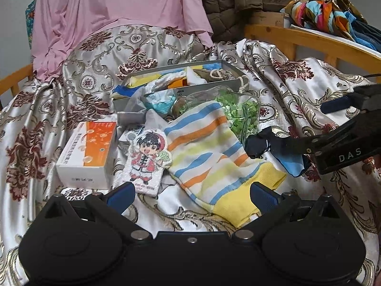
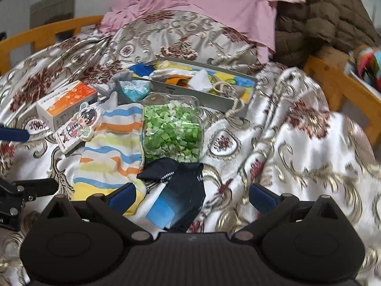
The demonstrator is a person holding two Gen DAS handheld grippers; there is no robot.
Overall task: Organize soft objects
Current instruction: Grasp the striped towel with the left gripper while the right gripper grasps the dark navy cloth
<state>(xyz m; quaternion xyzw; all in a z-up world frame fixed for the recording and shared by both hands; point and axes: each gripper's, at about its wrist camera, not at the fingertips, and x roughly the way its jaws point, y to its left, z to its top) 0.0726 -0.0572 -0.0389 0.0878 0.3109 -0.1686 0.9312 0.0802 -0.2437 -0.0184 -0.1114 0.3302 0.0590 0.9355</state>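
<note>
In the left wrist view, the left gripper (image 1: 191, 194) hangs with its jaws spread wide and nothing between them, over the yellow cuff of the striped sock (image 1: 209, 152), which lies flat on the satin bedspread (image 1: 309, 95). At ten o'clock from that cuff sits a cartoon-figure pad (image 1: 145, 159), with an orange-and-white box (image 1: 88, 152) further toward nine. In the right wrist view, the right gripper (image 2: 191, 194) is likewise wide apart and empty, above the dark sock (image 2: 181, 186), crumpled just at three o'clock of the striped one. Beyond both socks, at twelve, lies a clear bag of green pieces (image 2: 172, 131), then a grey tray (image 2: 207, 100) filled with small cloths.
</note>
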